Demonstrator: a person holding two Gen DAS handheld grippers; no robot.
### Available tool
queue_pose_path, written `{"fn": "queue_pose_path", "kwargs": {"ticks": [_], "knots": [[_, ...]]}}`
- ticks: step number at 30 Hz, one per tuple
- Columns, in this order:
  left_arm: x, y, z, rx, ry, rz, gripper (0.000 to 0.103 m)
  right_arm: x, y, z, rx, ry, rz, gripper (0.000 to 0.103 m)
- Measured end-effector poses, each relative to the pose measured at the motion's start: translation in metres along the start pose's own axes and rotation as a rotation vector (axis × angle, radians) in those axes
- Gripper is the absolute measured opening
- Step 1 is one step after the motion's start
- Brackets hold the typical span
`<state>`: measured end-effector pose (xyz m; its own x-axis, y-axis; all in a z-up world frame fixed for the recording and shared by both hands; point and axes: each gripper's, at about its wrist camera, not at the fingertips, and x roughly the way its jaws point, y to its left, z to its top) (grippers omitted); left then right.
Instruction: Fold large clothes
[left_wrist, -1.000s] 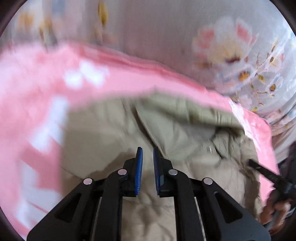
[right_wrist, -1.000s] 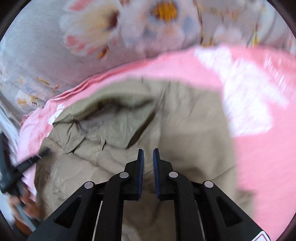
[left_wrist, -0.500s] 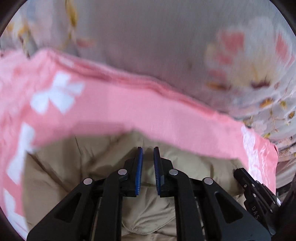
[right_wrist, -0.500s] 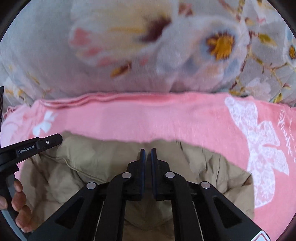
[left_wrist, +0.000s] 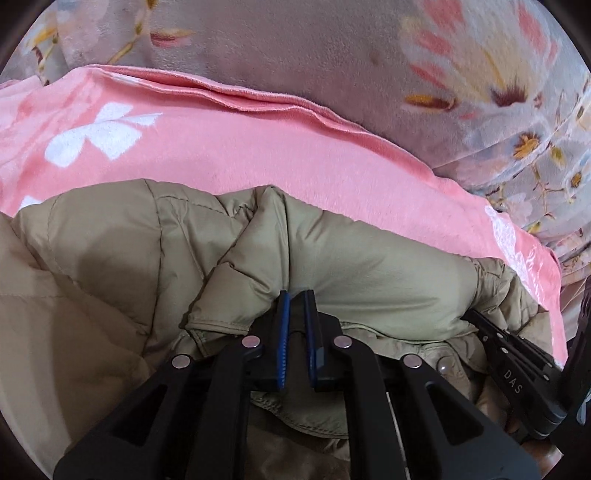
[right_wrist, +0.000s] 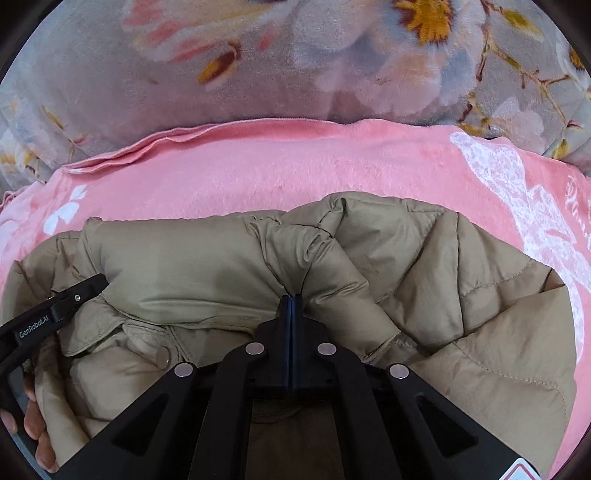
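A khaki puffer jacket (left_wrist: 369, 273) lies bunched on a pink blanket (left_wrist: 221, 147). My left gripper (left_wrist: 295, 295) is low over it. Its blue-padded jaws are closing narrowly on a raised fold of the jacket's padded edge. In the right wrist view the same jacket (right_wrist: 184, 266) fills the lower half. There my right gripper (right_wrist: 291, 298) has its jaws closing fully together on a pinched ridge of the fabric. Each view shows the other tool's black finger (left_wrist: 513, 376) (right_wrist: 55, 310) on the same padded roll, a short way along it.
Grey floral bedding (right_wrist: 295, 66) lies beyond the pink blanket's far hem (right_wrist: 177, 136). White butterfly prints (right_wrist: 517, 192) mark the blanket. A person's fingers (right_wrist: 35, 424) show at the lower left. A snap button (right_wrist: 162, 356) sits on the jacket flap.
Both grippers carried the jacket's edge forward and down toward the blanket's far hem. The jacket now lies doubled over, and the right jaws have drawn fully together.
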<state>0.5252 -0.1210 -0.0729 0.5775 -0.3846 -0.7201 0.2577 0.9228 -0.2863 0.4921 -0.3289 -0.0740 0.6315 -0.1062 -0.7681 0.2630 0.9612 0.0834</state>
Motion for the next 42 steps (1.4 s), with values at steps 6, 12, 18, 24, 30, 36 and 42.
{"fn": "queue_pose_path", "kwargs": {"ticks": [6, 12, 18, 24, 30, 36, 42], "knots": [[0.004, -0.006, -0.002, 0.039, 0.001, 0.049, 0.008, 0.003, -0.004, 0.003, 0.012, 0.009, 0.012, 0.000], [0.006, -0.008, -0.001, 0.053, 0.002, 0.066, 0.008, 0.003, -0.003, 0.003, 0.012, 0.012, 0.011, 0.000], [0.007, -0.012, 0.000, 0.075, 0.003, 0.091, 0.007, 0.003, -0.003, 0.004, 0.004, 0.013, 0.004, 0.000], [0.009, -0.016, 0.001, 0.092, 0.002, 0.110, 0.007, 0.004, -0.002, 0.004, -0.001, 0.014, 0.001, 0.000], [0.010, -0.019, 0.001, 0.107, 0.000, 0.125, 0.007, 0.004, -0.002, 0.003, 0.000, 0.014, 0.002, 0.000], [0.015, -0.026, 0.002, 0.126, -0.002, 0.145, 0.007, 0.004, -0.003, 0.004, -0.009, 0.014, -0.001, 0.000], [0.016, -0.031, -0.002, 0.154, -0.006, 0.177, 0.006, 0.004, -0.003, 0.004, -0.016, 0.014, -0.002, 0.000]]}}
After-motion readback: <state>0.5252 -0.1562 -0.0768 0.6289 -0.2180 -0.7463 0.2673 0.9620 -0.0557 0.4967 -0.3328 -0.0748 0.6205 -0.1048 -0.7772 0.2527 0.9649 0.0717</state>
